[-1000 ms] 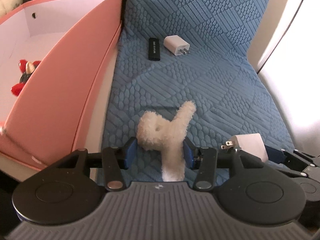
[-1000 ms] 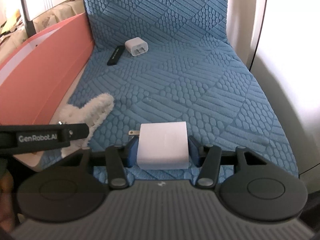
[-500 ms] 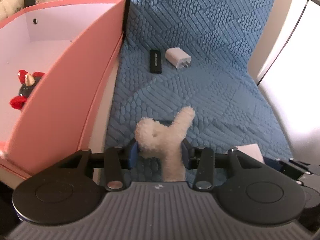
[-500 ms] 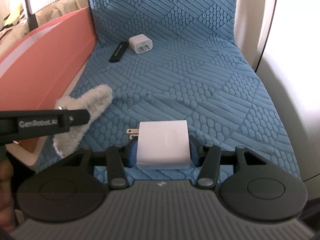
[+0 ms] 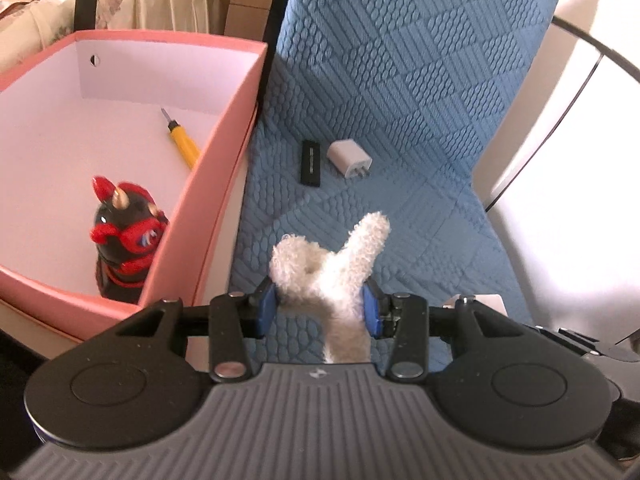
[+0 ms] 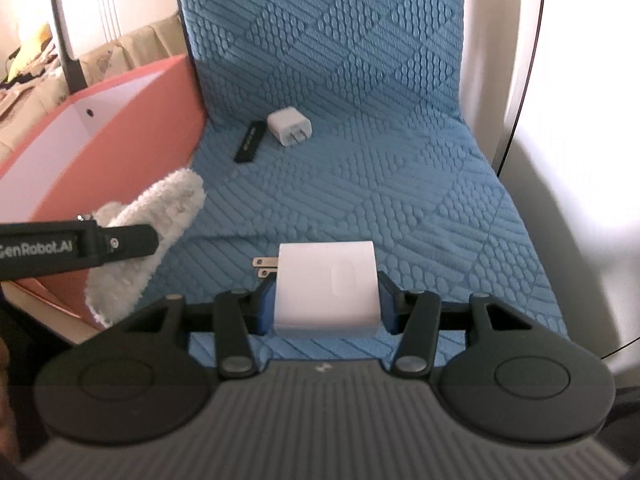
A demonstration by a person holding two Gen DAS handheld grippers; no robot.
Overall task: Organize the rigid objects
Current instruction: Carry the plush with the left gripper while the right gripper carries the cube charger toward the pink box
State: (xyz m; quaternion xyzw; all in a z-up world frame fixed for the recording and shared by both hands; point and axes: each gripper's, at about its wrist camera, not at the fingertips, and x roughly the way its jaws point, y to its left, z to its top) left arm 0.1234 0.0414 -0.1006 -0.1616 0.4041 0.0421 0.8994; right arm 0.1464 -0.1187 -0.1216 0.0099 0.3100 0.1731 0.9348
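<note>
My left gripper (image 5: 319, 307) is shut on a white fluffy plush toy (image 5: 332, 264) and holds it above the blue quilted mat (image 5: 400, 100), just right of the pink box (image 5: 224, 168). The toy also shows in the right wrist view (image 6: 152, 224). My right gripper (image 6: 326, 306) is shut on a white charger block (image 6: 326, 284), prongs pointing left, held above the mat (image 6: 400, 184). A small white charger (image 5: 349, 158) and a black stick (image 5: 311, 163) lie on the mat further back; both also show in the right wrist view, the charger (image 6: 289, 127) and the stick (image 6: 250, 141).
Inside the pink box stand a black and red figurine (image 5: 124, 240) and a yellow-handled tool (image 5: 182, 142). White surfaces flank the mat on the right (image 5: 568, 200). The pink box wall (image 6: 132, 128) is left of the mat in the right wrist view.
Both grippers have risen with their loads. The left gripper has lifted the plush toy off the mat and now looks over the box wall into the box.
</note>
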